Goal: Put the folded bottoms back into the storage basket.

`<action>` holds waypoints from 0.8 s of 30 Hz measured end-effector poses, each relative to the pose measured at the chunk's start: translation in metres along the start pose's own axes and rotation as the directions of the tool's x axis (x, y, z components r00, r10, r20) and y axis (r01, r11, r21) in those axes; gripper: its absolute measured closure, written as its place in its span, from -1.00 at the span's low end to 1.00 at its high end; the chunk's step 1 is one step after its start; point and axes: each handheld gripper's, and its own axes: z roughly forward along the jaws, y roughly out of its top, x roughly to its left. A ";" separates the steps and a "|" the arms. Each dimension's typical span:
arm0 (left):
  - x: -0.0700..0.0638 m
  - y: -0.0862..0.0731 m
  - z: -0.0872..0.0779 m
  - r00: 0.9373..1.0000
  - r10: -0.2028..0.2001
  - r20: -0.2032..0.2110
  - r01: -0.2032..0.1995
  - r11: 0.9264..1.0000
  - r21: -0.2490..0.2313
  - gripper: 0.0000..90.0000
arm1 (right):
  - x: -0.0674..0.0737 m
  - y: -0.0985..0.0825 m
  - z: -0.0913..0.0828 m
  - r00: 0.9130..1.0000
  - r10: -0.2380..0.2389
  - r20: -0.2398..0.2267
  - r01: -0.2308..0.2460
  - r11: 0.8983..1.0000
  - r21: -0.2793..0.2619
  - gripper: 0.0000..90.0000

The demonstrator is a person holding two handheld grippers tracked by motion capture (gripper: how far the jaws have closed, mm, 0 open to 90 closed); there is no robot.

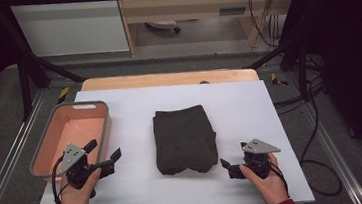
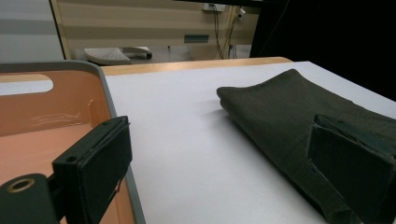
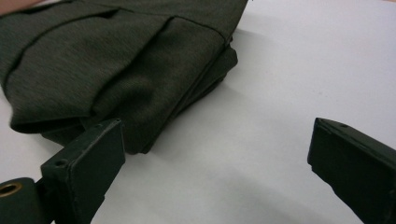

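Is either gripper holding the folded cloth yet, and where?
Nothing held. Left gripper and right gripper are open, either side of the cloth.

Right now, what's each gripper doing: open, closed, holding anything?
Left gripper: open, empty, between the bin and the folded cloth.
Right gripper: open, empty, beside the cloth's near corner.

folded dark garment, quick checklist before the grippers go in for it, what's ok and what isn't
1. Left gripper jaws open, nothing between them: ok.
2. Right gripper jaws open, nothing between them: ok.
3. Folded dark garment lies flat in a neat stack on the white table cover: ok.
4. Pads touching the garment: not ok, both grippers stand apart from it.
5. Orange bin sits left of the garment with bare floor: ok.
6. Whether the bottom layers are aligned: cannot tell.
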 end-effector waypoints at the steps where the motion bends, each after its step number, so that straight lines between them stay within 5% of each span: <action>1: 0.000 0.000 0.000 1.000 0.000 -0.001 0.000 1.000 -0.001 -0.85 | 0.000 0.000 0.000 1.000 0.000 0.000 0.000 1.000 0.000 -0.90; 11: 0.002 0.000 0.000 1.000 -0.005 -0.026 0.004 1.000 -0.026 -0.85 | 0.010 0.007 -0.006 1.000 -0.018 -0.025 0.017 0.999 -0.049 -0.90; 24: 0.001 0.000 0.001 1.000 -0.001 -0.024 0.001 1.000 -0.029 -0.85 | 0.030 0.011 -0.006 0.997 -0.058 -0.049 0.056 0.997 -0.044 -0.91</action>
